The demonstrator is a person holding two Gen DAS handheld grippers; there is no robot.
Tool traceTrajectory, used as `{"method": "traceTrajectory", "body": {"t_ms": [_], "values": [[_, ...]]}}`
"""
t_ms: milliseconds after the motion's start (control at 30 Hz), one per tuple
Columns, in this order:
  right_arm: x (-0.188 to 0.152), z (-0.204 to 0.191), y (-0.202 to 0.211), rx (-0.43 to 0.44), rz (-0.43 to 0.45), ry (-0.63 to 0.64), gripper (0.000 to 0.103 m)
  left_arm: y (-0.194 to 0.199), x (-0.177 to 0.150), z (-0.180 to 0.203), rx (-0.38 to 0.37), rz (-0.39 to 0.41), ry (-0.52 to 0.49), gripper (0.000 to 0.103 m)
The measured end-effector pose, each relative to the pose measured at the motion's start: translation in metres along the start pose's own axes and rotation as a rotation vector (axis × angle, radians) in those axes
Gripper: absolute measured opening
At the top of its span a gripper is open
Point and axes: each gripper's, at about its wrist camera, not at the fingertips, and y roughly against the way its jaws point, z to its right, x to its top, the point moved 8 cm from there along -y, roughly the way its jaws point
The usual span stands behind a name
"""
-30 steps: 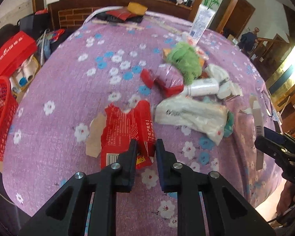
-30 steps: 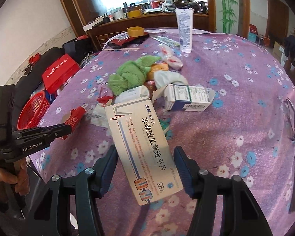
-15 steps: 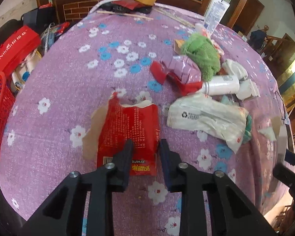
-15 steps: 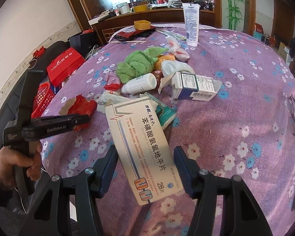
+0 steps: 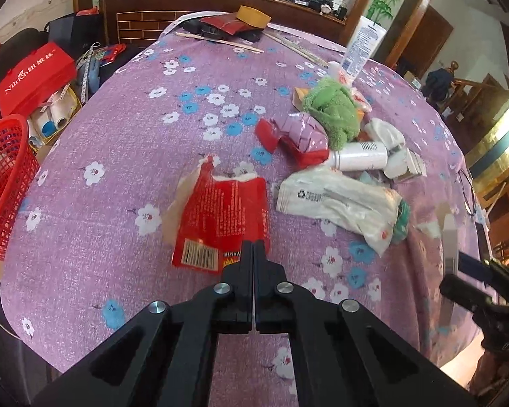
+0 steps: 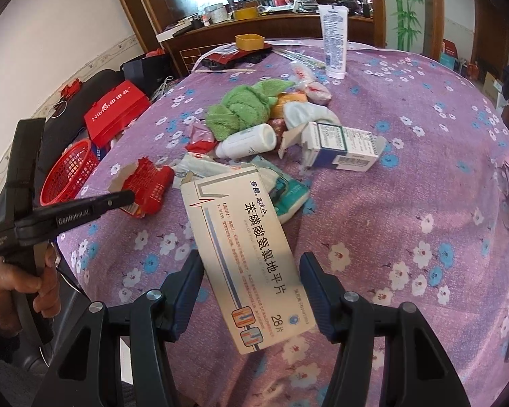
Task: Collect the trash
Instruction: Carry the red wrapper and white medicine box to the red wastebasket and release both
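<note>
Red mesh plastic basket (image 5: 3, 183) sits off the tabletop's left edge. Left gripper (image 5: 253, 249) jaws, apart 1 s ago, now closed on near edge of torn red cardboard packet (image 5: 220, 224) w/ barcode, so it looks ready to lift. Right gripper (image 6: 251, 288) jaws grip white flat medicine box (image 6: 247, 257), unchanged

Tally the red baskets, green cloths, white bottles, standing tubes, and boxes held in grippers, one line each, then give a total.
Red baskets: 1, basket
Green cloths: 1, cloth
White bottles: 1, bottle
Standing tubes: 1, tube
Held boxes: 2, red box in left gripper, pill box in right gripper
Total: 6
</note>
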Motion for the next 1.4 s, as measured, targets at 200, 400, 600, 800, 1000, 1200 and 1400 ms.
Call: {"method": "traceTrajectory", "body": {"t_ms": [200,400,600,800,1000,1200,1400], "values": [[0.002,-0.003,-0.003,0.009,-0.003,-0.01,0.063,0.014,0.008,-0.013,0.023,0.034,0.072,0.053],[-0.005,0.005,-0.001,-0.001,-0.01,-0.007,0.063,0.011,0.02,-0.04,0.036,0.033,0.139,0.053],[-0.009,0.019,0.006,-0.014,-0.002,-0.038,0.063,-0.029,0.022,-0.05,0.001,-0.048,0.164,0.019],[-0.01,0.03,0.01,-0.022,0.005,-0.059,0.063,-0.027,0.019,-0.036,-0.006,-0.029,0.149,0.005],[-0.008,0.027,0.007,-0.013,0.0,-0.056,0.063,0.0,0.013,-0.025,0.009,0.033,0.129,0.003],[0.005,0.004,-0.003,0.017,-0.015,0.004,0.063,0.036,0.008,-0.03,0.027,0.099,0.121,0.003],[0.031,-0.048,-0.011,0.099,-0.018,0.108,0.063,0.081,0.005,-0.068,0.069,0.171,0.187,0.003]]}}
